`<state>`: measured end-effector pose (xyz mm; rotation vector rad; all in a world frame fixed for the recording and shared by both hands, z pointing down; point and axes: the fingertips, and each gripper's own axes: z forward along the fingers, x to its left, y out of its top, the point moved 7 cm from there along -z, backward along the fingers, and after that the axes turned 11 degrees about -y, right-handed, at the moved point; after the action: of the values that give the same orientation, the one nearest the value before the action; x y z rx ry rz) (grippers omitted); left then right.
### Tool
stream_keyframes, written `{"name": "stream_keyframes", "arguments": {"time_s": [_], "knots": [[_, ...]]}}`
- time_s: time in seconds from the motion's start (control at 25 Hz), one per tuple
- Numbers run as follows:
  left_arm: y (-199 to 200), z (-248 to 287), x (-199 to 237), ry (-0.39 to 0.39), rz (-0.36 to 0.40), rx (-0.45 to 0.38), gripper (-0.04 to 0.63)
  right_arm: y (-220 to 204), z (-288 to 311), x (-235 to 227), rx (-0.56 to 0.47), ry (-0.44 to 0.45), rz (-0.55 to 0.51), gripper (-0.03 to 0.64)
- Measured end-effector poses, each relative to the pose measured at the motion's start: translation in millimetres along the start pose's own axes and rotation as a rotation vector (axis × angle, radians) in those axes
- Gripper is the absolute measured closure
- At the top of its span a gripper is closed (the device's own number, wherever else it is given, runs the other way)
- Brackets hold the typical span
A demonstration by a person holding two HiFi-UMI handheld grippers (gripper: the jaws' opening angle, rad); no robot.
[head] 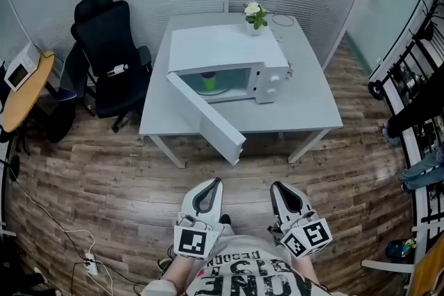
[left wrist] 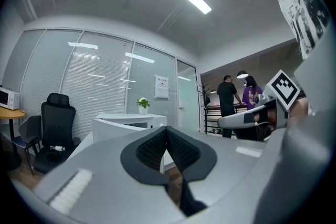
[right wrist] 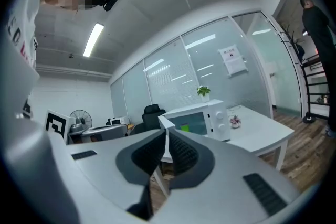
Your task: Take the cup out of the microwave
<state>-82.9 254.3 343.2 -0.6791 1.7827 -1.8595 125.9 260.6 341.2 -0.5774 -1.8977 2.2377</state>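
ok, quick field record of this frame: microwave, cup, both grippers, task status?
microwave: on the white table, door swung open
cup: green, upright inside the microwave
left gripper: shut, empty, over the floor short of the table
right gripper: shut, empty, beside the left one
task status: cup not yet taken out

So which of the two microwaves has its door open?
The microwave on the white table: its door is swung out, with the cup inside. The small microwave on the yellow table is shut.
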Motion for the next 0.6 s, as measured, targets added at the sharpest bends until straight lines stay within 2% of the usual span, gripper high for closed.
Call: {"name": "stream_keyframes", "arguments": {"time_s": [0.6], "knots": [[-6,29,40,-0.064,-0.029,0.017,0.583,-5,48,-3,0.037,-0.056,0.015,0.589]]}}
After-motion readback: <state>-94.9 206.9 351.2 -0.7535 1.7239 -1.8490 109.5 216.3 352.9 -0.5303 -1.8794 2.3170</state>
